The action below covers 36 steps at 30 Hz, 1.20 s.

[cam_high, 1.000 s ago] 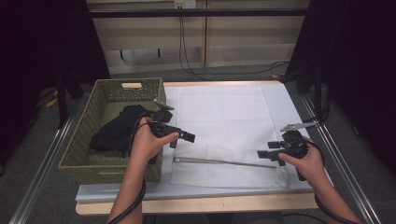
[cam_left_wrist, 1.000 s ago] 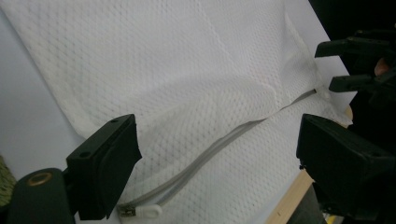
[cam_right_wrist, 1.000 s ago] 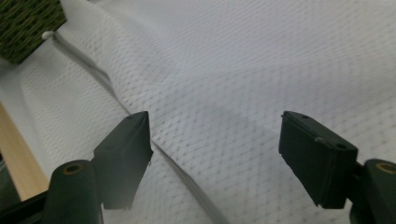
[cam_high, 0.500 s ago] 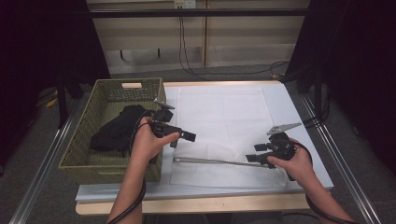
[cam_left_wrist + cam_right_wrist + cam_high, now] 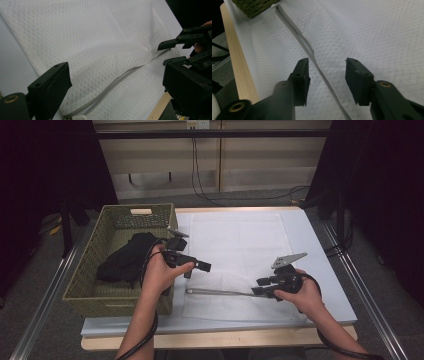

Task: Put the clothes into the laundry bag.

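Right gripper (image 5: 327,75) jaws closing, straddling grey zipper (image 5: 312,53) of white mesh bag (image 5: 240,255), pads not touching, left gripper (image 5: 197,265) jaws apart, empty, zipper's near end cut off.

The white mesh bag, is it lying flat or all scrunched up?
Flat. The mesh bag lies spread out on the table, its zipper stretched nearly straight along the near edge.

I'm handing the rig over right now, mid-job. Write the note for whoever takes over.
Left gripper: open, holding nothing, above the white mesh bag near the wicker basket.
Right gripper: jaws have just been closing, astride the grey zipper, pads not yet on it.
Things: mesh bag flat on the table; black garment in the basket.
Done: right gripper lined up on the zipper.
Left: probably grip the zipper, open the bag, load the garment.
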Each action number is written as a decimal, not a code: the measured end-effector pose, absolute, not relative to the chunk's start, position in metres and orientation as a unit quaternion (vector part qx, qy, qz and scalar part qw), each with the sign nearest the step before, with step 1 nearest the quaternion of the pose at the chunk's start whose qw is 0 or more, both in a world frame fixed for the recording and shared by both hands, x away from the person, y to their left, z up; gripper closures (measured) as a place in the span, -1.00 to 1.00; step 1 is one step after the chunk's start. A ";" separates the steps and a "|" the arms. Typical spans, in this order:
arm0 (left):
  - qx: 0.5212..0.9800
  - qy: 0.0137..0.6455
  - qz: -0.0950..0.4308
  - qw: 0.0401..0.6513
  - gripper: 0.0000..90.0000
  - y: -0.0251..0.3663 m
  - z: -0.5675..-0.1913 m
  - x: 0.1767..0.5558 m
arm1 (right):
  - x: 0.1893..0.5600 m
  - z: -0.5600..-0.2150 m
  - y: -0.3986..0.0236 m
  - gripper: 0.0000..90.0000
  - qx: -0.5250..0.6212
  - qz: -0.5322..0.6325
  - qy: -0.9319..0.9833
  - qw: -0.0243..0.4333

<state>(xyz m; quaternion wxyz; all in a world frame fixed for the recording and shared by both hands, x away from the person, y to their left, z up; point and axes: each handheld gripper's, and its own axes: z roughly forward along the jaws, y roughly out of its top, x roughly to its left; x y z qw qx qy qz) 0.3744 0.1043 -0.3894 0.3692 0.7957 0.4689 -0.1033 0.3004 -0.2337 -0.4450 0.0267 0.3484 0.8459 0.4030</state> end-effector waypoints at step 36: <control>0.811 0.450 -0.107 0.358 -0.81 0.106 -0.391 0.376 | 0.317 -0.476 -0.197 0.63 0.300 0.358 0.883 0.043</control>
